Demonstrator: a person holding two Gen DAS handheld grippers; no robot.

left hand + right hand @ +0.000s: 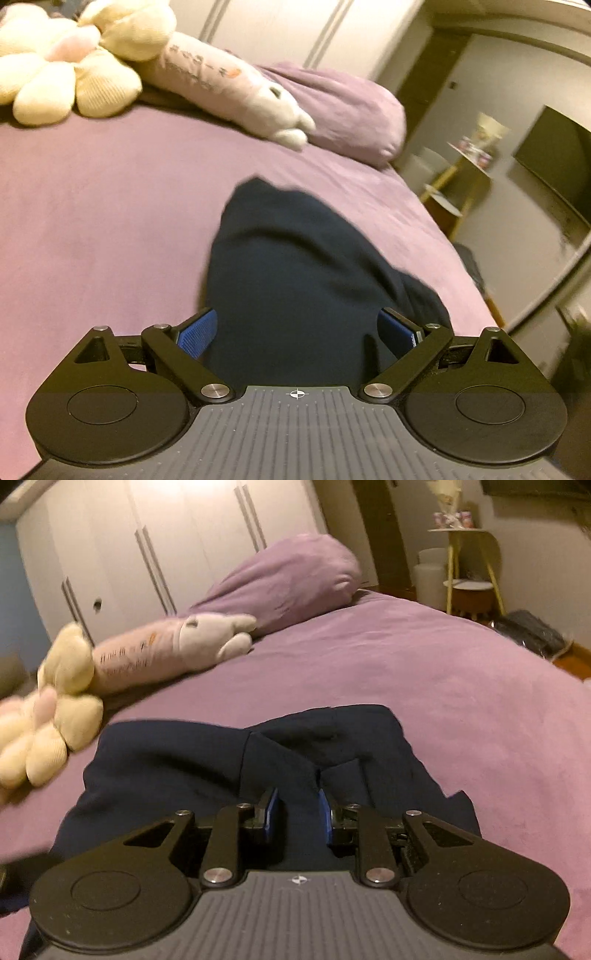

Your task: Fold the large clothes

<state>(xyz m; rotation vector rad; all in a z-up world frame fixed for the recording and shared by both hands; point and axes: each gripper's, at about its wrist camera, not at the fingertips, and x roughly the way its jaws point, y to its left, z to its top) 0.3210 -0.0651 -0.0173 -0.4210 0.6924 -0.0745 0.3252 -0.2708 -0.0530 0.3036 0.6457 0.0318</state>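
Note:
A dark navy garment point(295, 266) lies bunched on the purple bed point(103, 206). My left gripper point(297, 328) is open wide, its blue pads point(197, 332) on either side of the cloth, close above it. In the right wrist view the same garment point(177, 768) spreads across the bed point(461, 686) with folds and a flap near the middle. My right gripper point(297, 812) has its blue pads point(272, 812) a narrow gap apart with navy cloth between them; whether they pinch it is unclear.
A cream flower plush point(62, 70) and a long lilac rabbit plush point(229, 88) lie at the bed's far side, with a purple pillow point(343, 107) beside them. White wardrobe doors point(155, 546) stand behind. A yellow side table point(469, 565) stands beyond the bed's right edge.

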